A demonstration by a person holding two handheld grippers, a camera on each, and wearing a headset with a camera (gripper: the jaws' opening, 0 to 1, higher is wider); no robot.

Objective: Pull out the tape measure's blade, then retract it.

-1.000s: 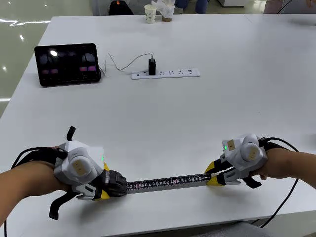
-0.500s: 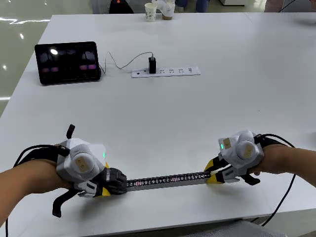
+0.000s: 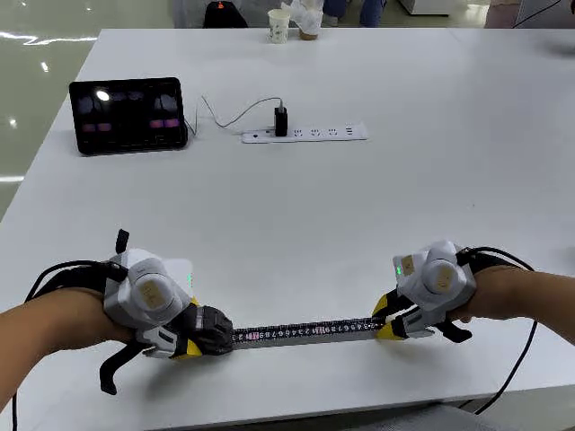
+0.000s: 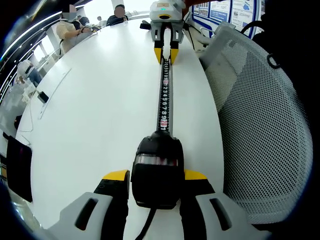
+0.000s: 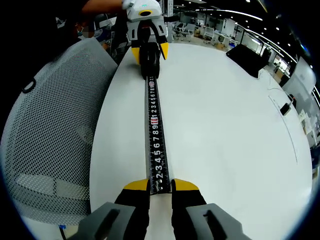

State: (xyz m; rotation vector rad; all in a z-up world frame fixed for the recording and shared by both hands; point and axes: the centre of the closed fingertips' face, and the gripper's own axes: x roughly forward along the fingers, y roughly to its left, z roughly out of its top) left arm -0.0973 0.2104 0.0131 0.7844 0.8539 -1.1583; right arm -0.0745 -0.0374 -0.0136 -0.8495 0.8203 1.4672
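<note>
The left gripper (image 4: 156, 176) clamps the tape measure (image 4: 159, 165) by its case between its fingers (image 4: 116, 176). The right gripper (image 5: 160, 186) has its fingers (image 5: 136, 187) pinching the tip of the blade (image 5: 154, 125), which lies stretched along the tabletop (image 3: 359, 197).

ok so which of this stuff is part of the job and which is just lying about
In the job: tape measure case, blade, left tool, right tool.
Lying about: tablet, power strip, paper cup, mesh chair.
</note>
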